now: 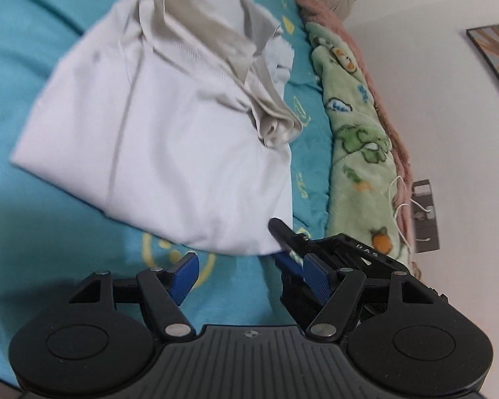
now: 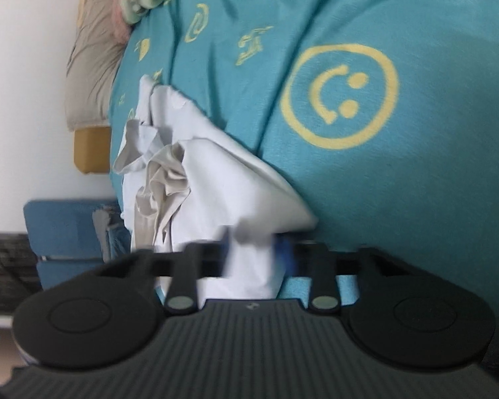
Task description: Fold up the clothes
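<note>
Both grippers sat low over the bed [image 1: 33,66]: my left gripper [image 1: 249,272] gaped, released, just short of one white shirt [image 1: 169,139]; my right gripper [image 2: 252,256] pinched that shirt's corner, tilted sideways.

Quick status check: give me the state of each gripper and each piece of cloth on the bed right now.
left gripper: jaws open, empty, just short of the garment's near edge.
right gripper: jaws shut on the white garment's corner.
white garment: partly folded, lying on the bed.
beige cloth: crumpled on top of the white garment.
teal bedsheet: spread, wrinkled.
</note>
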`<state>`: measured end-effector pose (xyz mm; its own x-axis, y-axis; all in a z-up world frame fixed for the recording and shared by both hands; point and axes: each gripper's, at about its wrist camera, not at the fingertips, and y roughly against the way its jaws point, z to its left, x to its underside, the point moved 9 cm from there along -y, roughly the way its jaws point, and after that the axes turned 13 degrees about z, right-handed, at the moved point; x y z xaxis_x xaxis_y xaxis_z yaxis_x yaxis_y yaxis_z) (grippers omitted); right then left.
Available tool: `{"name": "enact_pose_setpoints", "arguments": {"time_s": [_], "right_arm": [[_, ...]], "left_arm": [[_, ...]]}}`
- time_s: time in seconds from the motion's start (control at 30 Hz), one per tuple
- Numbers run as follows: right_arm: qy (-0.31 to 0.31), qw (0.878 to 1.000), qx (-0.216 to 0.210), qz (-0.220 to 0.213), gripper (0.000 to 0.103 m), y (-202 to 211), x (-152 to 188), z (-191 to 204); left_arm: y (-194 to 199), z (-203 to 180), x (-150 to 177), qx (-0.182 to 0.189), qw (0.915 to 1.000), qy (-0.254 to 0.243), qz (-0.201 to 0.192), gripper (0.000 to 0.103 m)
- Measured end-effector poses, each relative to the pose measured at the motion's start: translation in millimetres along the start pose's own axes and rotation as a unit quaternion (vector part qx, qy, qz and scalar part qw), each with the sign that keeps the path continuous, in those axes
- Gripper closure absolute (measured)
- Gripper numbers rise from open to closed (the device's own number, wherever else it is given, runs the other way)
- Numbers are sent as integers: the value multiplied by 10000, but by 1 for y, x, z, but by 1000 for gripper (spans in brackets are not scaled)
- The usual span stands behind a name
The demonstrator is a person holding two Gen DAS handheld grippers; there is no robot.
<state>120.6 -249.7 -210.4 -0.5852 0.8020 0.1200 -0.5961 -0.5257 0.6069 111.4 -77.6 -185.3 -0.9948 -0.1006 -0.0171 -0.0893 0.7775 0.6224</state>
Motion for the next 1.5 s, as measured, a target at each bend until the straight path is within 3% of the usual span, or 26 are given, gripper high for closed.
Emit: {"name": "enact_pose_setpoints", "arguments": {"time_s": [0.1, 0.2, 0.33, 0.47, 0.67, 0.73, 0.9, 1.03, 1.2, 1.4, 1.5], "right_arm": [[312, 9989, -340, -113, 93, 10, 2, 19], [649, 9951, -706, -245, 95, 25, 5, 41], [864, 9913, -904, -412, 96, 40, 2, 53], [821, 9918, -844, -491, 96, 42, -3, 50], [750, 9928, -725, -590, 96, 42, -10, 42], [811, 9922, -674, -663, 96, 44, -10, 40], [1190, 9890, -451, -759, 96, 48, -5, 43], [1550, 9837, -366, -832, 96, 61, 6, 52], [1903, 9751, -610, -957, 96, 102, 32, 69], [2289, 9647, -854, -987, 96, 171, 83, 77], [2352, 9610, -979, -1076, 96, 203, 103, 73]], "left_arm": [[-18, 7, -5, 243, 9990, 369, 108, 28], [-20, 12, -16, 345, 9985, 422, -67, 24], [8, 25, -33, 397, 9933, 701, -831, 25], [42, 44, -42, 455, 9789, 1081, -1675, 32], [63, 51, -46, 406, 9698, 1121, -2125, 71], [70, 49, -45, 328, 9685, 1020, -2248, 91], [93, 39, -41, 206, 9641, 754, -2538, 97], [116, 19, -28, -41, 9617, 334, -2720, 98], [152, -13, 7, 113, 9574, 120, -2884, 98], [194, -42, 79, 400, 9553, 91, -2927, 98], [198, -47, 83, 326, 9567, 105, -2889, 98]]}}
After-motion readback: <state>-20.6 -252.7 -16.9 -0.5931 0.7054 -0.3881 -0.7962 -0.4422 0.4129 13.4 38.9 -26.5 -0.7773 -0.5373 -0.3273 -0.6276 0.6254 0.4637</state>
